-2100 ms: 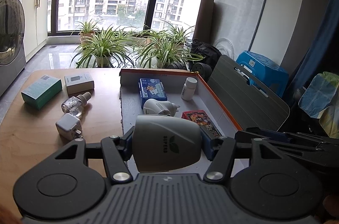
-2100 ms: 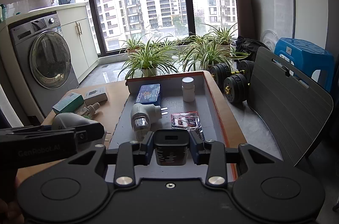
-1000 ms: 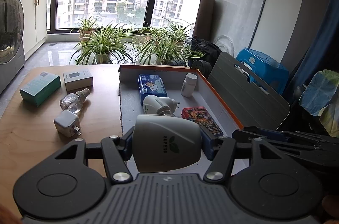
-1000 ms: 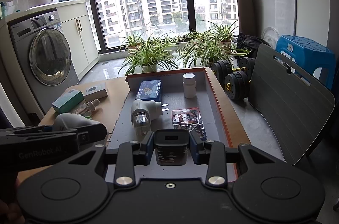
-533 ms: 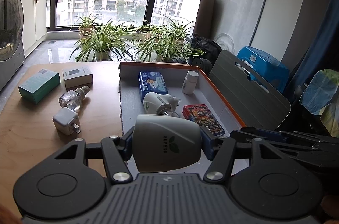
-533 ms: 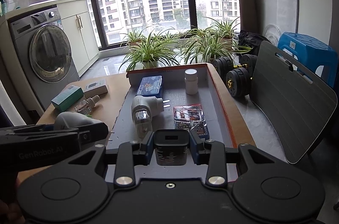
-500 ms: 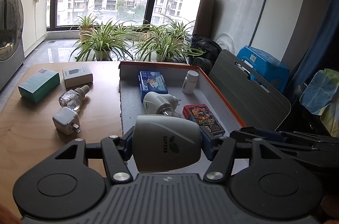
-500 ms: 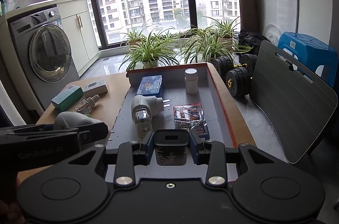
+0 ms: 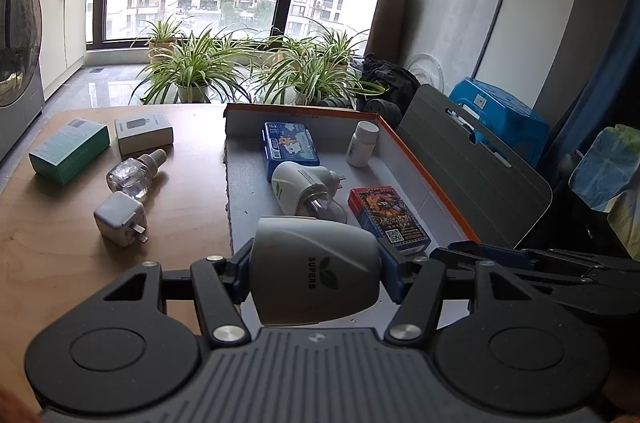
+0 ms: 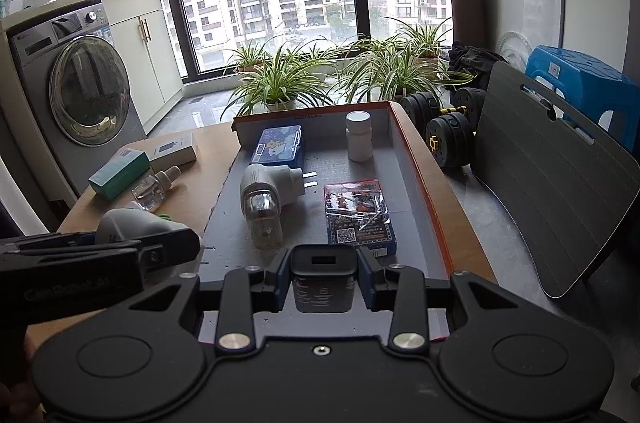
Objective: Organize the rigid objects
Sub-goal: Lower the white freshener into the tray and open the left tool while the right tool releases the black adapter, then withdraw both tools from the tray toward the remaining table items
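1. Left tool: clenched on a grey plug-in vaporizer marked SUPERB, blue pads pressing both its sides; held above the near edge of the tray, at 6 o'clock in the left wrist view.
2. Right tool: clenched on a black charger block, its socket face up; held over the tray's near end, at 6 o'clock in the right wrist view.
3. Tray: shallow, grey inside, orange rim, lying on the right half of the wooden desk.
4. Blue tin: flat in the tray's far left part, at 12 o'clock from the left tool.
5. White pill bottle: upright in the tray's far right part, near the rim.
6. White vaporizer with bottle: lying on its side mid-tray, just nearer than the blue tin, plug prongs pointing toward 3 o'clock.
7. Card pack: red and blue, wrapped in film, flat in the tray at 1 o'clock from the left tool, just beside item 6.
8. White plug adapter: on the bare desk at 10 o'clock from the left tool, prongs toward 4 o'clock.
9. Clear refill bottle: lying on its side, just beyond the adapter.
10. Teal box and white box: flat, side by side at the desk's far left, well apart from the tray.
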`<state>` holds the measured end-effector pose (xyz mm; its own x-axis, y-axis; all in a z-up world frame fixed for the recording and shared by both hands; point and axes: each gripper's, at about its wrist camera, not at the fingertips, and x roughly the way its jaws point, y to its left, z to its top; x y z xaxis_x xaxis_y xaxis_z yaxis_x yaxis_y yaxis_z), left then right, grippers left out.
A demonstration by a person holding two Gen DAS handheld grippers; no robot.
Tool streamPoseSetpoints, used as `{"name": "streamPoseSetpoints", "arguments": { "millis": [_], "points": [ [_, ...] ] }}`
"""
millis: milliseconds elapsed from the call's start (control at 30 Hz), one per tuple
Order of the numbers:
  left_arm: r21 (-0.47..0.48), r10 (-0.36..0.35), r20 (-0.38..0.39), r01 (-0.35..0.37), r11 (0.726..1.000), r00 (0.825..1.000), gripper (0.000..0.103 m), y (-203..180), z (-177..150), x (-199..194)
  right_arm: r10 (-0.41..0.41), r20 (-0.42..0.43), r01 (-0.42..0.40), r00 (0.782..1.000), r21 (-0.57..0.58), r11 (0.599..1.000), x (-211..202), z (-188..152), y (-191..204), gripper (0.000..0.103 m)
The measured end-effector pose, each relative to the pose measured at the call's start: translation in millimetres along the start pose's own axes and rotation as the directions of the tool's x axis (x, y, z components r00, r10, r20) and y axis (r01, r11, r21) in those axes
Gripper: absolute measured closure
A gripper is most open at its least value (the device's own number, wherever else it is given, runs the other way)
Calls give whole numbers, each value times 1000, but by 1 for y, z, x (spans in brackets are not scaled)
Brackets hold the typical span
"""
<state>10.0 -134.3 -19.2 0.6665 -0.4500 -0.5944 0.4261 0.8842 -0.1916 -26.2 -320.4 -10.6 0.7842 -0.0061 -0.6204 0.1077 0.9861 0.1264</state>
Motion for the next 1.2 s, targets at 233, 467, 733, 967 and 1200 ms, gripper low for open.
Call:
{"name": "streamPoseSetpoints", "arguments": {
  "millis": [233,467,733,967,1200],
  "points": [
    [-4,-3,-17,2,1000,1000,41,1,0,8,-31,-9,31,999,7,1000,8,-2,-4,48],
    [3,-17,-25,17,1000,1000,43,-3,-1,16,-82,56,78,995,68,995,-2,1,-20,37],
    [-14,-25,-25,25,1000,999,30,0,-1,16,-85,82,80,993,72,994,-11,3,-20,32],
    [-69,92,17,-91,993,996,8,26,12,-8,-43,90,41,995,17,999,-16,4,0,24],
    [-130,212,30,-207,970,977,4,61,16,-34,18,91,-14,996,-46,999,-17,6,32,20]
  ]
}}
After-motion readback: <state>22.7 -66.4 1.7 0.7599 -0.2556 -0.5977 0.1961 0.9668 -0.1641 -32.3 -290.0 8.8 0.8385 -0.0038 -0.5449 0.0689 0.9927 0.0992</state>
